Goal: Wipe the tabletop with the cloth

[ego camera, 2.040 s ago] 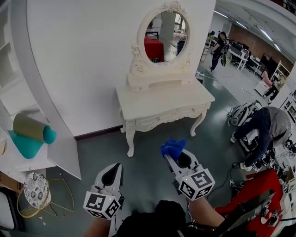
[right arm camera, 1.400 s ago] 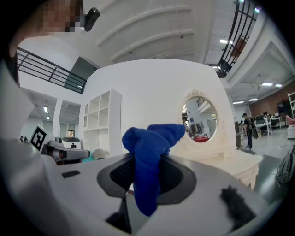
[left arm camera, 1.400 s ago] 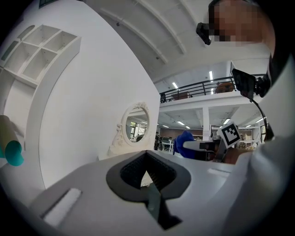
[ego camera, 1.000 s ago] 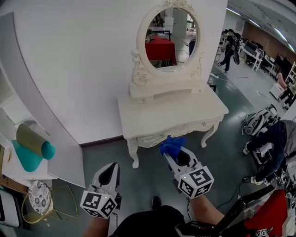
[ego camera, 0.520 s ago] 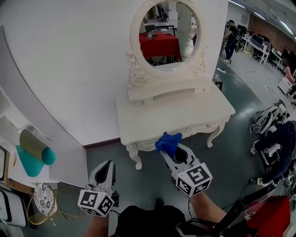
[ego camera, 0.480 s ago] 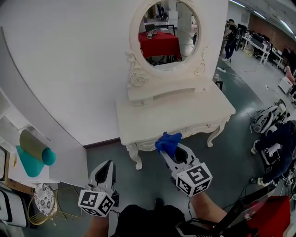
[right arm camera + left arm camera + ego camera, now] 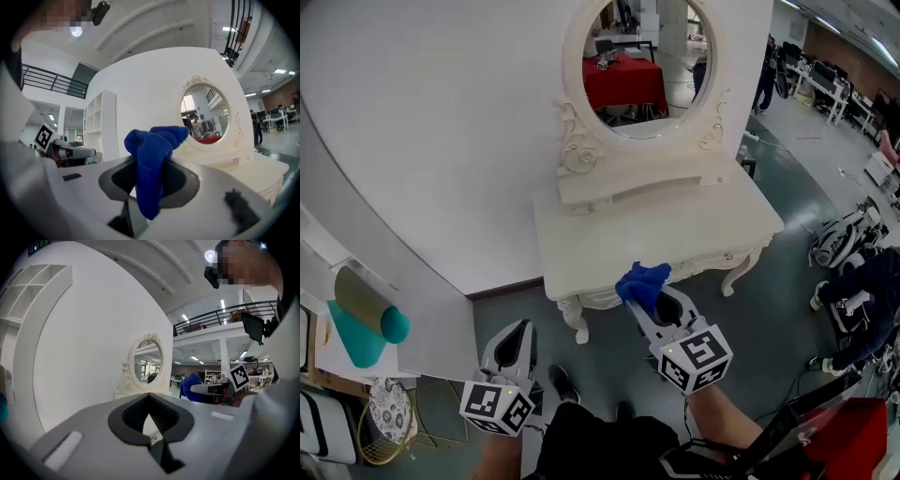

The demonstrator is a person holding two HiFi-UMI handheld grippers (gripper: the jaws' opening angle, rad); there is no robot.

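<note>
The right gripper has its jaws clamped on a bunched blue fabric cloth, held in the air off the front edge of the white carved dressing table's bare tabletop. The left gripper, jaws together on nothing, hangs further out from that edge. A good wipe probably means pressing the cloth flat on the tabletop and sweeping overlapping strokes, clear of the oval mirror at the table's back, which stands against a white wall.
</note>
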